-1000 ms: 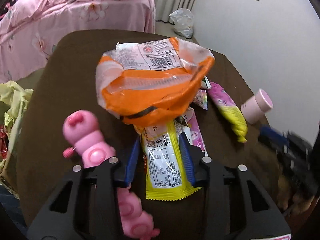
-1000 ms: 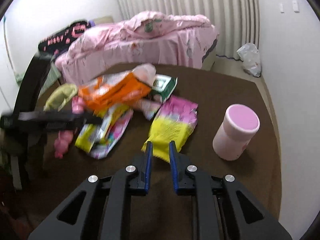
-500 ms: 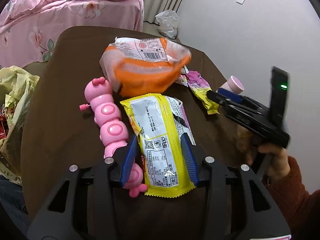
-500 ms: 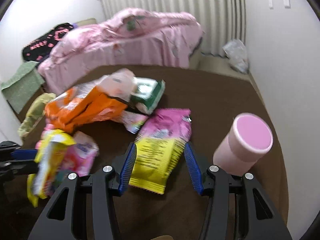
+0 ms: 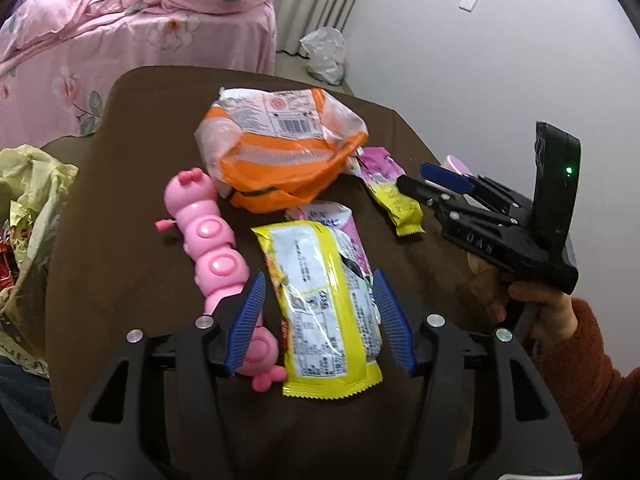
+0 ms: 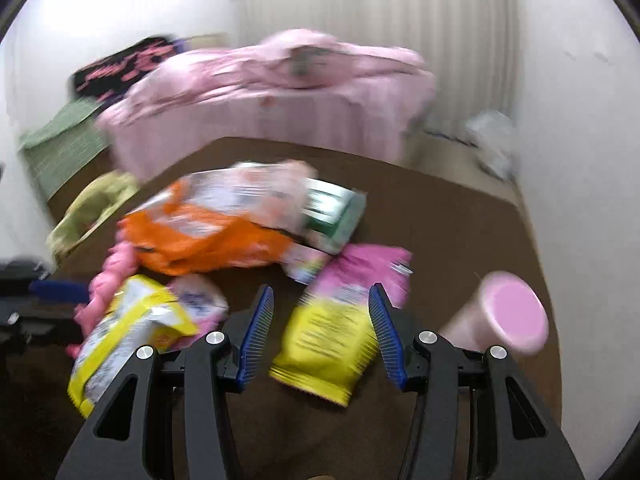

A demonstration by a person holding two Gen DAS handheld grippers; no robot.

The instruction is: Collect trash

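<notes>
A yellow snack wrapper (image 5: 324,308) lies flat on the brown table (image 5: 120,200) between the pads of my left gripper (image 5: 319,278). Its jaws are opening and the pads stand clear of the wrapper. A pink-and-yellow wrapper (image 6: 340,328) lies between the pads of my right gripper (image 6: 320,290), which is open and not pressing on it. In the left wrist view a hand in a rust sleeve holds the right gripper (image 5: 420,178) over that same wrapper (image 5: 392,192). A crumpled orange bag (image 5: 280,160) sits behind both.
A pink caterpillar toy (image 5: 204,232) lies left of the yellow wrapper, partly under my left finger. A pink cup (image 6: 504,312) stands at the right, and a green-and-white packet (image 6: 332,216) lies behind the orange bag. A yellowish bag of trash (image 5: 28,184) hangs off the table's left edge. A pink bed (image 5: 120,40) lies beyond.
My left gripper has drawn back from the orange bag and its jaws have widened around the yellow wrapper. My right gripper went from nearly shut to open and moved over the pink-and-yellow wrapper.
</notes>
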